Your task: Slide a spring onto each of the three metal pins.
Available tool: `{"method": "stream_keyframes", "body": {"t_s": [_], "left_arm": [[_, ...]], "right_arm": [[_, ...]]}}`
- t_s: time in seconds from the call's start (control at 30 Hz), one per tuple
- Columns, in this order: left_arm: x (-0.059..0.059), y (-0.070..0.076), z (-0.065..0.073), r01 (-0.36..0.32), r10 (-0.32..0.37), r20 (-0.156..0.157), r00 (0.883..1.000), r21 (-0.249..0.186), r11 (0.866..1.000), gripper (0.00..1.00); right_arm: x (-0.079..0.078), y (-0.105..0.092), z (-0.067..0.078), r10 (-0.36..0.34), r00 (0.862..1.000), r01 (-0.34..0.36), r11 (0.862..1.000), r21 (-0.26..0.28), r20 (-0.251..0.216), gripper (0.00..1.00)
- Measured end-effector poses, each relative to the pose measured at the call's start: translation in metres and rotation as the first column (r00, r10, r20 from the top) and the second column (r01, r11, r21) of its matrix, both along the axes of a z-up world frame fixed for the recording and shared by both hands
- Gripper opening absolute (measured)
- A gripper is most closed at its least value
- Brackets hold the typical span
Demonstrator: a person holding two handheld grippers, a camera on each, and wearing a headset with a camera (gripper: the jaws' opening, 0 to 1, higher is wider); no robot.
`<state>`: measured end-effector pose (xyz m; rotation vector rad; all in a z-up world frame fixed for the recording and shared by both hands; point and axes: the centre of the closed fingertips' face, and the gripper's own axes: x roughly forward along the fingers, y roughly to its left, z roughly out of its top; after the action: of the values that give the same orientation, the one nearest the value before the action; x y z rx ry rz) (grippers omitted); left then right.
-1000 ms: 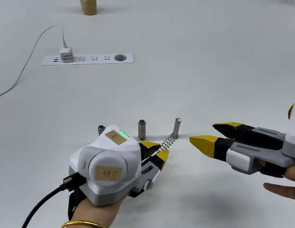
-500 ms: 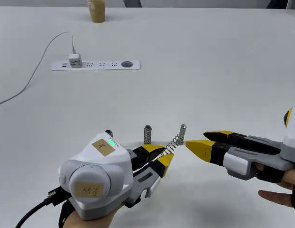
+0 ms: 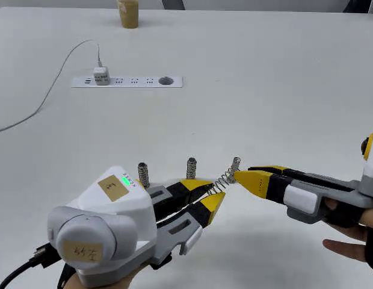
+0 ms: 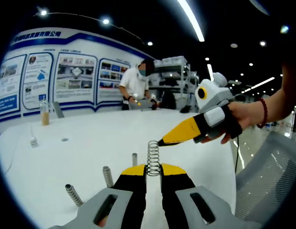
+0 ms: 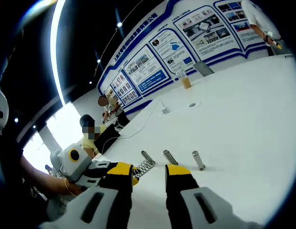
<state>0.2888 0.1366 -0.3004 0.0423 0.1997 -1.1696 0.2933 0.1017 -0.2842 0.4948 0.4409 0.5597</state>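
Left gripper (image 3: pixel 213 190): bulky white plastic housing w/ a rounded grey end cap. Two tan paper stickers (image 3: pixel 112 188) w/ handwritten marks, one on top, one on the cap. Small green LED (image 3: pixel 125 180) lit on top, black cable (image 3: pixel 18 272) out the rear. Fingers (image 3: pixel 195 185) black w/ pointed yellow tips, set on light-grey brackets (image 4: pixel 88 213) w/ oblong slots. Right gripper (image 3: pixel 243 173): same build, white body, pale-grey block behind long black fingers, yellow wedge tips. Person: red bead bracelet (image 4: pixel 263 112) on the wrist at the right gripper. Thin gold-coloured bangle (image 5: pixel 66 185) on the wrist at the left gripper.
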Motion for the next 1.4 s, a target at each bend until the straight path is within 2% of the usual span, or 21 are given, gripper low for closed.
{"method": "stream_keyframes", "body": {"t_s": [0.1,0.27,0.37,0.53,0.77,0.83,0.9,1.0,1.03,1.1,1.17,1.23,1.4], "left_arm": [[-0.003,0.0,0.006,0.02,-0.02,0.006,1.0,-0.028,0.999,0.1],[-0.009,0.001,0.01,0.046,-0.045,0.033,0.998,-0.029,0.999,0.1],[-0.014,0.001,0.014,0.065,-0.063,0.043,0.997,-0.046,0.997,0.1],[-0.017,0.003,0.019,0.07,-0.067,0.072,0.995,-0.042,0.997,0.1],[-0.017,0.006,0.026,0.072,-0.067,0.098,0.993,-0.045,0.996,0.1],[-0.017,0.006,0.027,0.072,-0.068,0.109,0.992,-0.04,0.997,0.1],[-0.017,0.006,0.026,0.072,-0.069,0.116,0.991,-0.018,0.997,0.1],[-0.016,0.005,0.023,0.07,-0.073,0.14,0.987,0.029,0.997,0.11],[-0.016,0.005,0.02,0.067,-0.072,0.127,0.989,0.044,0.997,0.11],[-0.015,0.005,0.017,0.065,-0.074,0.135,0.988,0.071,0.995,0.11],[-0.016,0.005,0.016,0.06,-0.069,0.132,0.989,0.072,0.996,0.11],[-0.016,0.006,0.014,0.056,-0.066,0.129,0.989,0.079,0.995,0.11],[-0.016,0.008,0.01,0.051,-0.061,0.109,0.992,0.094,0.994,0.11]], "right_arm": [[-0.001,0.003,0.002,0.009,1.0,-0.009,1.0,0.016,0.0,0.26],[-0.005,0.012,0.007,0.037,0.999,-0.037,0.997,0.061,0.001,0.22],[-0.006,0.016,0.011,0.049,0.999,-0.048,0.993,0.11,-0.01,0.2],[-0.008,0.019,0.015,0.061,0.998,-0.058,0.987,0.153,-0.016,0.14],[-0.009,0.024,0.021,0.081,0.996,-0.073,0.973,0.219,-0.027,0.13],[-0.009,0.024,0.022,0.085,0.996,-0.078,0.971,0.224,-0.019,0.13],[-0.009,0.025,0.023,0.091,0.996,-0.087,0.972,0.219,-0.007,0.13],[-0.009,0.027,0.025,0.105,0.993,-0.112,0.982,0.152,0.05,0.12],[-0.01,0.029,0.025,0.119,0.99,-0.127,0.985,0.119,0.071,0.12],[-0.011,0.032,0.027,0.128,0.988,-0.137,0.984,0.116,0.084,0.11],[-0.011,0.033,0.025,0.136,0.985,-0.144,0.987,0.07,0.104,0.11],[-0.012,0.035,0.025,0.144,0.984,-0.151,0.987,0.062,0.103,0.11],[-0.011,0.034,0.021,0.152,0.981,-0.153,0.988,-0.003,0.118,0.11]]}}
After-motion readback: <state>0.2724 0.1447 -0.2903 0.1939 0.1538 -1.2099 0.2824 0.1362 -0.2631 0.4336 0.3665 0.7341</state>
